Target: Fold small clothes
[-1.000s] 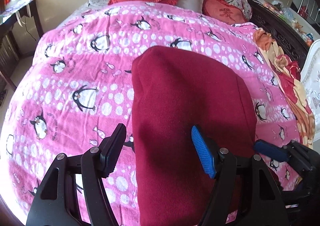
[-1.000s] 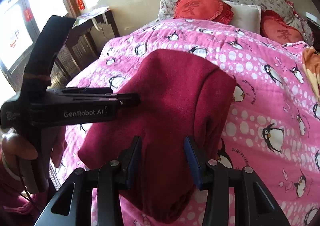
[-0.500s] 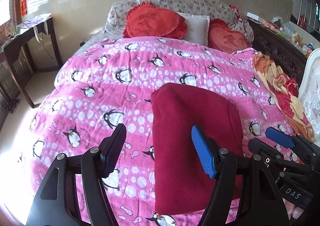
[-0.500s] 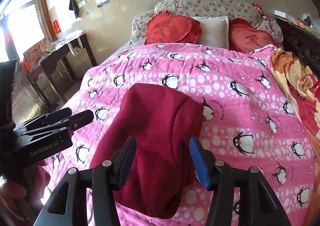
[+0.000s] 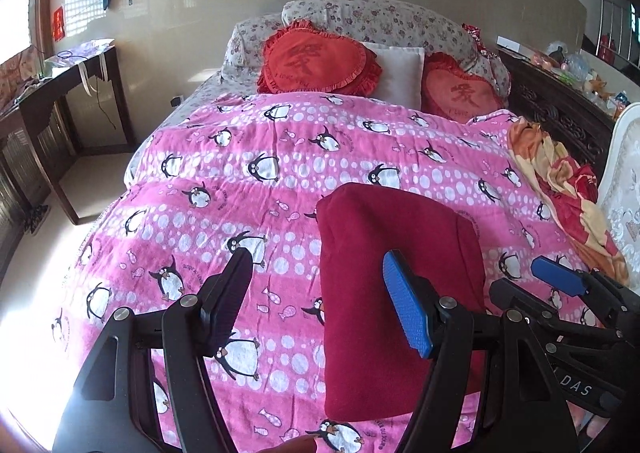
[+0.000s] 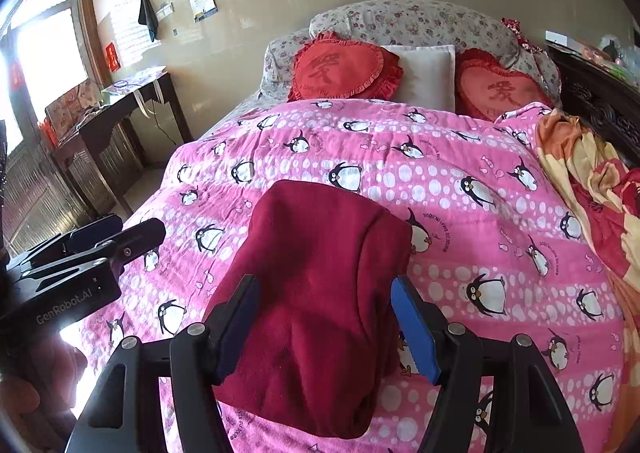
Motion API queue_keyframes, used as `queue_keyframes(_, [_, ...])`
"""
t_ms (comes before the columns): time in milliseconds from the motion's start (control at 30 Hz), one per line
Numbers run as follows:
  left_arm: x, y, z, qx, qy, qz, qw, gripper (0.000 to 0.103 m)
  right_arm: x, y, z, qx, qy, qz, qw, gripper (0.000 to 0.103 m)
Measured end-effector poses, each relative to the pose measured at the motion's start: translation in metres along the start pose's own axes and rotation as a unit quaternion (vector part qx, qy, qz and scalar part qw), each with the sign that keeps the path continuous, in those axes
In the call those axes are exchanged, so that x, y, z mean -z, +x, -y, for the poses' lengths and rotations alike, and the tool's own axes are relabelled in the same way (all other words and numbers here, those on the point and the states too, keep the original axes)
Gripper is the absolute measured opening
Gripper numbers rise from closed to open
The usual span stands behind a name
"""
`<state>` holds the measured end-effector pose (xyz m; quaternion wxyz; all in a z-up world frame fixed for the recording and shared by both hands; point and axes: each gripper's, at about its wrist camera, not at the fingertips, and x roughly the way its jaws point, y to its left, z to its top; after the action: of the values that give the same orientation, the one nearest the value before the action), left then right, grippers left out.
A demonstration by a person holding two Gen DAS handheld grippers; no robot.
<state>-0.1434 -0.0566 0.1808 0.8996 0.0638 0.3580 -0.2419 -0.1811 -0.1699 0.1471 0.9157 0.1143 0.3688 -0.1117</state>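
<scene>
A dark red garment [image 5: 396, 293] lies folded into a rough rectangle on the pink penguin quilt [image 5: 240, 213]; it also shows in the right wrist view [image 6: 320, 293]. My left gripper [image 5: 316, 301] is open and empty, held above the quilt just left of the garment's near end. My right gripper [image 6: 324, 325] is open and empty, raised above the garment's near end. Each gripper shows in the other's view: the right one [image 5: 552, 289] at the right edge, the left one [image 6: 116, 241] at the left edge.
Two red heart cushions [image 5: 316, 61] and a white pillow [image 5: 400, 73] sit at the head of the bed. An orange and red blanket [image 5: 560, 189] lies along the right side. A dark wooden desk [image 5: 60, 93] stands at the left, a carved dark headboard [image 5: 560, 113] at the right.
Both grippers have pulled back and up from the garment, so it looks smaller and more of the bed shows. The right gripper has opened wider. The garment stays folded on the quilt.
</scene>
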Motion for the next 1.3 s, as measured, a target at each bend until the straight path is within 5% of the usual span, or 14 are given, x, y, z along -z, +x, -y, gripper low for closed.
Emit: queue_keyframes(1300, [0.008,0.015,-0.001,-0.013,0.014,-0.015,0.9997,0.068,0.005,0.014,0.001,-0.007,0.013,-0.025,1.000,0.066])
